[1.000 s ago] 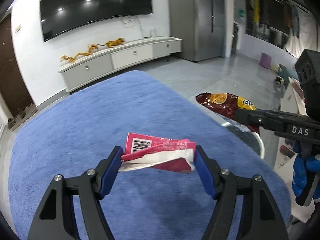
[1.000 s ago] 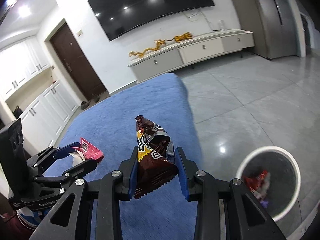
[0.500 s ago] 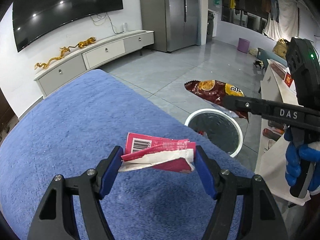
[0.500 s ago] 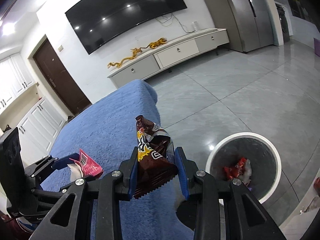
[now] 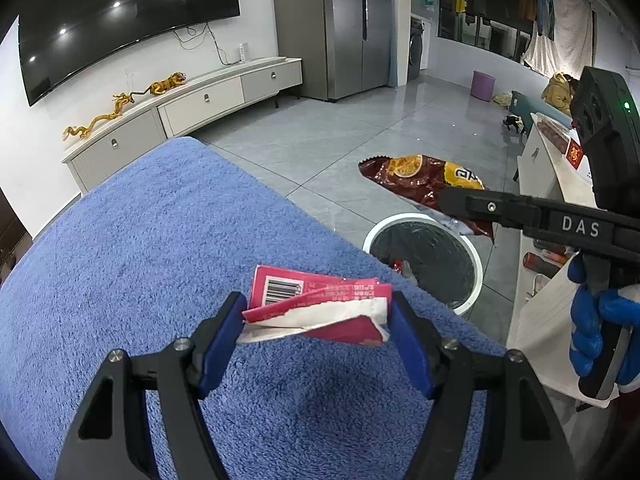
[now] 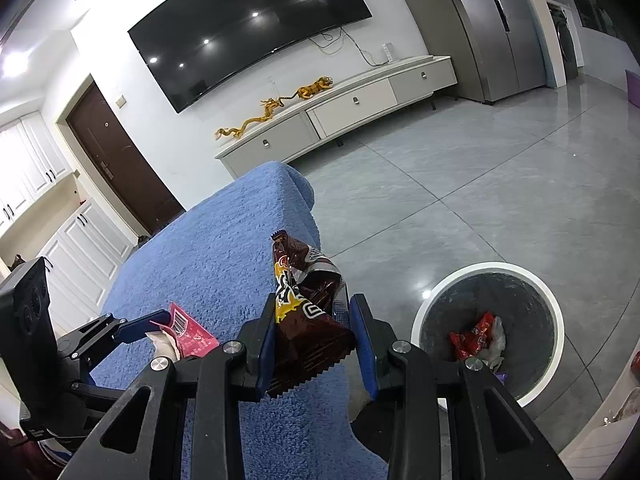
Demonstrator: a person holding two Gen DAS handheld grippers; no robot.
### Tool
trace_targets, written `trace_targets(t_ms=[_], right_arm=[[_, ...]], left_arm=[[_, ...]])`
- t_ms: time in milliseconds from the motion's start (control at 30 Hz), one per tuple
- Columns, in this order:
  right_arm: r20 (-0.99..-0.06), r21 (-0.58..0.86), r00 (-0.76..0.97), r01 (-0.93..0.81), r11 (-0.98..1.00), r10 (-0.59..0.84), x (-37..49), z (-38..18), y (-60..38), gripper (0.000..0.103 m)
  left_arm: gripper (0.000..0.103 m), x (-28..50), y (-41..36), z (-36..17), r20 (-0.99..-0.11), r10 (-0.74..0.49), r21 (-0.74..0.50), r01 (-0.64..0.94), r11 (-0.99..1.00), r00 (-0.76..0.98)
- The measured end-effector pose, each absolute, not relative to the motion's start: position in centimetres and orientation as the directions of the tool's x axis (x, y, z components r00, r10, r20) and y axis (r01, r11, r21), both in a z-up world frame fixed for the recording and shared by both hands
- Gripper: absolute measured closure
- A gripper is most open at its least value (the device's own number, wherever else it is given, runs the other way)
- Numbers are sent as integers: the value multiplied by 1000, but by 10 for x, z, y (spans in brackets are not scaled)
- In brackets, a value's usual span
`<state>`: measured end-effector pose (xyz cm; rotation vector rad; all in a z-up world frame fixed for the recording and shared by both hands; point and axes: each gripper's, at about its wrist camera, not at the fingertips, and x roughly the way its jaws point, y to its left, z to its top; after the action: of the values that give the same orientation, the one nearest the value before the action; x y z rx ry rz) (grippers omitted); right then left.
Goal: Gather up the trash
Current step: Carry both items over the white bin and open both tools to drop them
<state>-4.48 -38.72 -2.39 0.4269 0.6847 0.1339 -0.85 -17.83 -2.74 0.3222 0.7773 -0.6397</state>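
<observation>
My left gripper (image 5: 316,328) is shut on a torn pink and white wrapper (image 5: 316,308) with a barcode, held above the blue towel-covered table (image 5: 160,260). My right gripper (image 6: 316,336) is shut on a brown and yellow snack bag (image 6: 308,308), near the table's right edge. In the left wrist view the snack bag (image 5: 424,180) hangs above a white-rimmed trash bin (image 5: 424,256) on the floor. The right wrist view shows the bin (image 6: 488,320) down to the right with red and white trash inside, and the left gripper (image 6: 160,328) with the pink wrapper (image 6: 188,332) at left.
A white TV cabinet (image 6: 340,116) with golden figurines stands under a wall TV (image 6: 248,24). A grey fridge (image 5: 336,24) is at the back. A white shelf (image 5: 552,184) stands right of the bin. Grey tiled floor (image 6: 480,192) surrounds the table.
Both grippers have moved right toward the table edge with their trash. The bin has come into fuller view, and the snack bag now hangs over its rim.
</observation>
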Motion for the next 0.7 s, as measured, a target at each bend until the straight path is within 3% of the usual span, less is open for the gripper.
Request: trace_targets(t_ms=[700], right_arm=[[-585,441,777,66,895,231,-48,-32,-400,71]], left_arm=[[33,-2,-189,-31,-743,-409,48,652,757,530]])
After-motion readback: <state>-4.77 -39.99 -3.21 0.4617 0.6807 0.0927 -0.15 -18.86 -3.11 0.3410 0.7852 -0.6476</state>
